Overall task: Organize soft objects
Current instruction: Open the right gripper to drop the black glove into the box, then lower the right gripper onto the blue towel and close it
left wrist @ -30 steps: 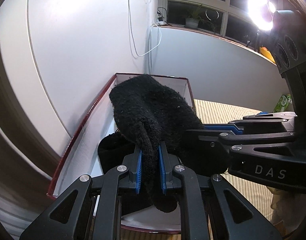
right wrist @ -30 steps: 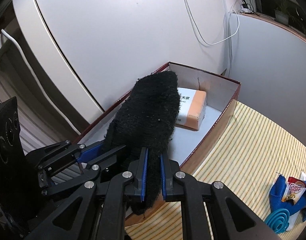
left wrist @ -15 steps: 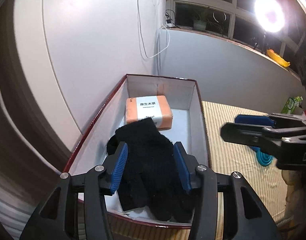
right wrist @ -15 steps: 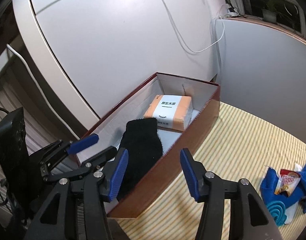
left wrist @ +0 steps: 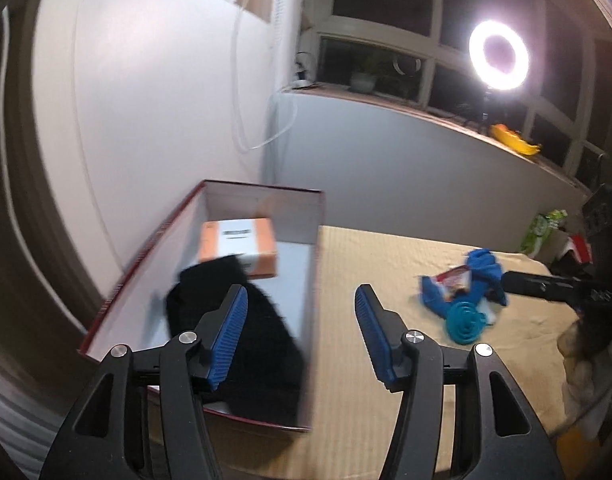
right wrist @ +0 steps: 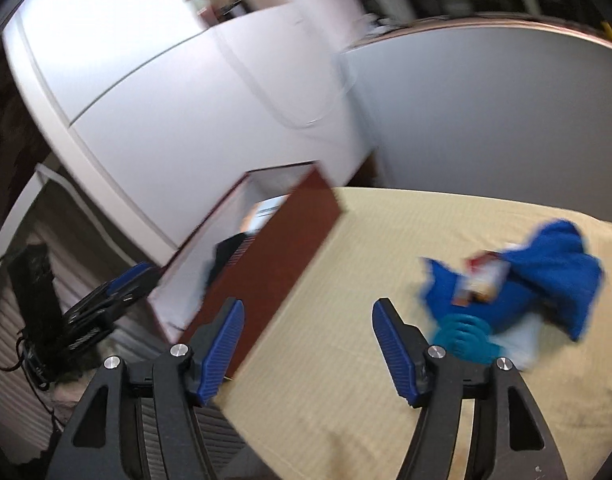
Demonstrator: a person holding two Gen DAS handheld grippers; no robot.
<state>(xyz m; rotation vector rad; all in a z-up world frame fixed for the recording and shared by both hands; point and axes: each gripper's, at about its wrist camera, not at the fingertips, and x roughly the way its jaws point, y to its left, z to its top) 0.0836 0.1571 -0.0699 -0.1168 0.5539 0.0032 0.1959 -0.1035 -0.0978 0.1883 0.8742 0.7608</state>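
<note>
Black glove (left wrist: 242, 332): lying inside the red box (left wrist: 262, 191) at the tabletop's left edge, beside the orange tissue pack (left wrist: 238, 250); stowed.
Left gripper (left wrist: 300, 338): jaws standing apart, empty.
Right gripper (right wrist: 308, 350): jaws apart, facing the blue cloth (right wrist: 554, 276), likely next.

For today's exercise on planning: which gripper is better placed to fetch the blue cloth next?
Right. The open right gripper faces the blue cloth closely; the open left gripper is by the box.

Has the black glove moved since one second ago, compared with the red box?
Yes. The black glove went down: it was held above the red box then, and now lies inside it, before the orange tissue pack.
</note>
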